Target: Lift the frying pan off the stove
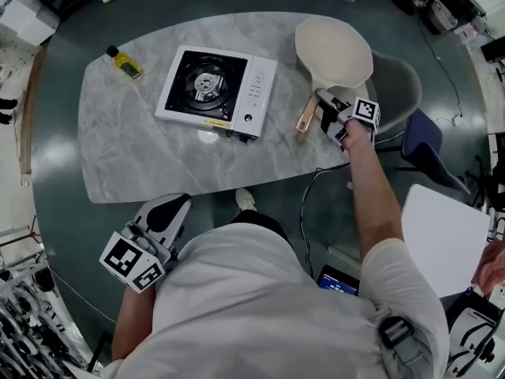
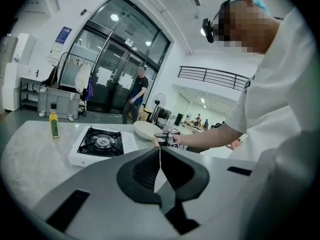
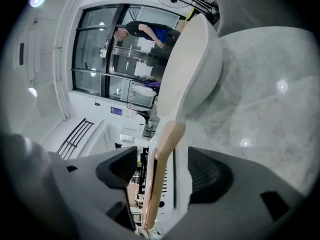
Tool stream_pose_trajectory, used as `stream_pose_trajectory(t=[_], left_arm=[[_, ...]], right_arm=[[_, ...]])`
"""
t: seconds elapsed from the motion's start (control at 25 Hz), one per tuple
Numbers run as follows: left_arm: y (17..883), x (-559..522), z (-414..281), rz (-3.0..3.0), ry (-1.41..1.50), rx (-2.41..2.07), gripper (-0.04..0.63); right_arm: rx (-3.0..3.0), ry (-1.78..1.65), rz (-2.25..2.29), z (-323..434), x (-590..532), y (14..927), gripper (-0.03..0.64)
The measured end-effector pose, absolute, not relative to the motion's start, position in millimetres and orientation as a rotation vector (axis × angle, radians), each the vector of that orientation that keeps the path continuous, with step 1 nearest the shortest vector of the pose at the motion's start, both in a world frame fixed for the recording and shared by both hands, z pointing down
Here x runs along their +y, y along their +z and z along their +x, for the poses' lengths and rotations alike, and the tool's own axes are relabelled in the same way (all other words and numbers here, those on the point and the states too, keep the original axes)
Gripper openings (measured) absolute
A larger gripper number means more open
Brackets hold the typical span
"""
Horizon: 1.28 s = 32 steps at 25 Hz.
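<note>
— So where is your frying pan [image 1: 333, 50], and what is your right gripper [image 1: 325, 109] doing at its handle [image 1: 305, 117]?

— Your pan rests flat on the marble surface [image 1: 142, 156], to the right of the portable gas stove [image 1: 256, 89] and apart from it. The burner is bare, so the lift itself looks done. Your right jaws stand wide on either side of the tan handle, with neither pad pressing it (released, I'd judge, because the surface now carries the pan's weight).

— And your left gripper [image 1: 166, 212]?

— You hold it low beside you, off the near edge of the surface, jaws clenched on nothing. It has no part in this.

— Anything in your way?

— Little. The oil bottle [image 1: 125, 61] stands at the far left, well apart from the pan. The grey chair [image 1: 398, 81] sits just past the surface's right edge, near your right gripper, so mind it when you draw your arm back. Your pan's bowl lies close to that same edge, and a knock on the handle could slide it outward.
</note>
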<state>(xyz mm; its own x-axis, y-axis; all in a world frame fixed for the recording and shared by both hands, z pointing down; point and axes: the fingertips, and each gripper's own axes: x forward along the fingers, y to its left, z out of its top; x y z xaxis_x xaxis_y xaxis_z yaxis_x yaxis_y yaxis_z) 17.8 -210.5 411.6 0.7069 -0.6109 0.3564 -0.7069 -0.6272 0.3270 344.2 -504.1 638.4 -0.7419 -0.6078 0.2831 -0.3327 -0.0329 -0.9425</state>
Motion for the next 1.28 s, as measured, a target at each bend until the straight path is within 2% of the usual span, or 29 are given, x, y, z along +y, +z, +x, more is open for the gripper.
stream_pose_trajectory(t=[0.24, 0.44, 0.68, 0.88, 1.12, 1.28], left_arm=[[407, -168, -2, 2.51, 0.251, -0.97, 0.02], [409, -130, -22, 2.537, 0.219, -0.925, 0.02], [405, -88, -39, 2.578, 0.186, -0.861, 0.02], [407, -49, -50, 2.621, 0.194, -0.799, 0.02], [414, -12, -64, 2.622, 0.16, -0.766, 0.02], [415, 11, -70, 2.633, 0.148, -0.751, 0.02]], right_arm=[[1.995, -1.761, -1.112, 356, -443, 619, 0.259], [2.062, -1.648, -1.229, 345, -386, 600, 0.129], [2.175, -1.549, -1.203, 296, -301, 560, 0.013], [2.286, -1.509, -1.215, 246, -217, 539, 0.005], [2.402, -1.661, -1.126, 163, -106, 541, 0.005], [2.516, -1.634, -0.941, 109, -53, 527, 0.005]])
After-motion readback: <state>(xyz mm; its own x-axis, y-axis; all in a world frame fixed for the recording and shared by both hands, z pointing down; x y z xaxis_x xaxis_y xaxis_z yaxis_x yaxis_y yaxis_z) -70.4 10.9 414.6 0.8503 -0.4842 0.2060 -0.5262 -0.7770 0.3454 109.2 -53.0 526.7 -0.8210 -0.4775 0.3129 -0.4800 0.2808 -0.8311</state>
